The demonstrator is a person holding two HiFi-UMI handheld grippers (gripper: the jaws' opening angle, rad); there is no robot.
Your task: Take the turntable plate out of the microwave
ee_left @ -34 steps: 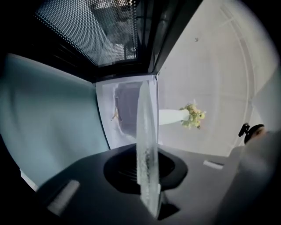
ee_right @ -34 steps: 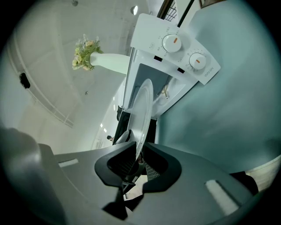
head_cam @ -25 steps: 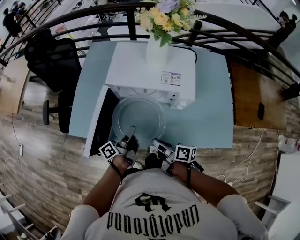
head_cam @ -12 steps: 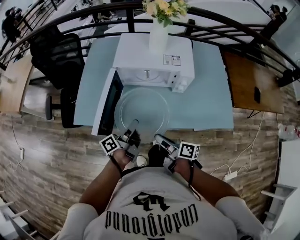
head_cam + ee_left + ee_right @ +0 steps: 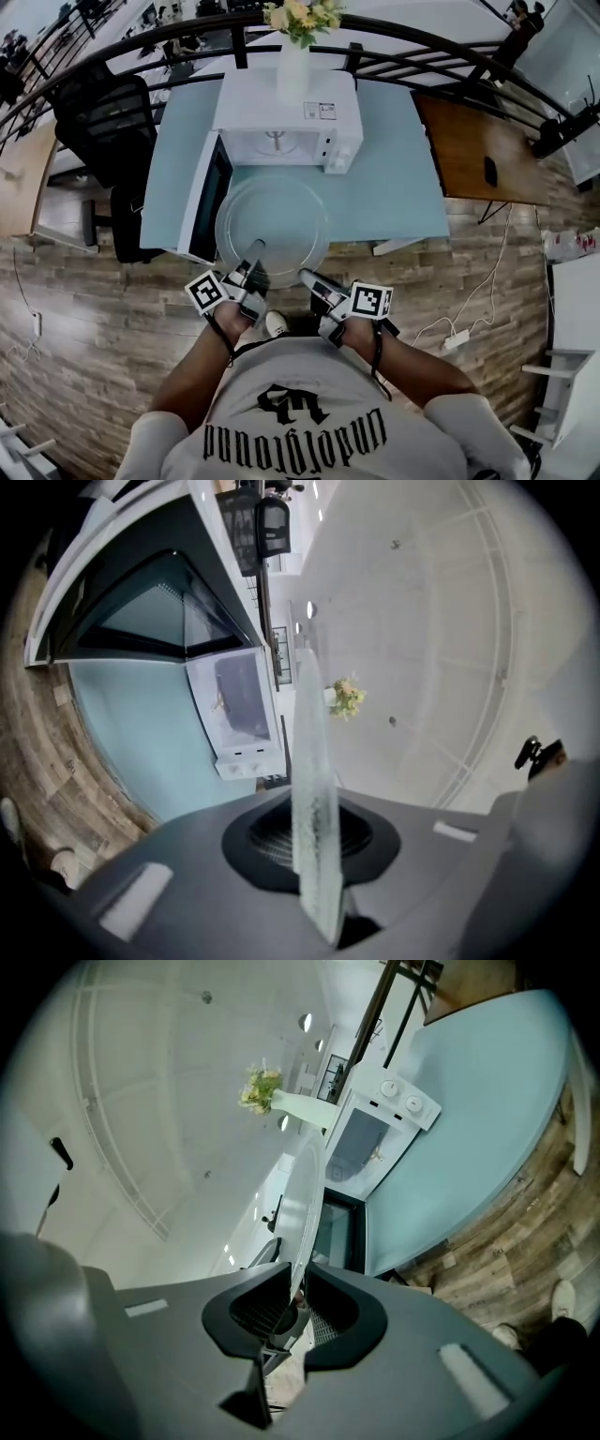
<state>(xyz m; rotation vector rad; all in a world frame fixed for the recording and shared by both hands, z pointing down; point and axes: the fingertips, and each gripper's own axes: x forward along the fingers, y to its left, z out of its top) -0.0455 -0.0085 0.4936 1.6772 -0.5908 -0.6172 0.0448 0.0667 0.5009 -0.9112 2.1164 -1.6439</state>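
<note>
The round glass turntable plate (image 5: pixel 272 220) hangs flat in front of the white microwave (image 5: pixel 281 117), over the front part of the light blue table (image 5: pixel 394 178). My left gripper (image 5: pixel 251 255) is shut on the plate's near rim at the left. My right gripper (image 5: pixel 307 277) is shut on the near rim at the right. In the left gripper view the plate (image 5: pixel 309 789) shows edge-on, pinched between the left gripper's (image 5: pixel 314 846) pads. The right gripper view shows the plate's thin rim (image 5: pixel 305 1204) caught in the right gripper (image 5: pixel 292 1307). The microwave's cavity stands open.
The microwave door (image 5: pixel 208 197) swings open to the left, close to the plate's left edge. A white vase of flowers (image 5: pixel 292 66) stands on the microwave. A black office chair (image 5: pixel 103 122) is at left, a wooden side table (image 5: pixel 478 150) at right, a power strip (image 5: pixel 457 339) on the floor.
Both grippers have drawn the plate back toward the person, away from the microwave. The plate has come out from under the cavity's front and the inside now shows.
</note>
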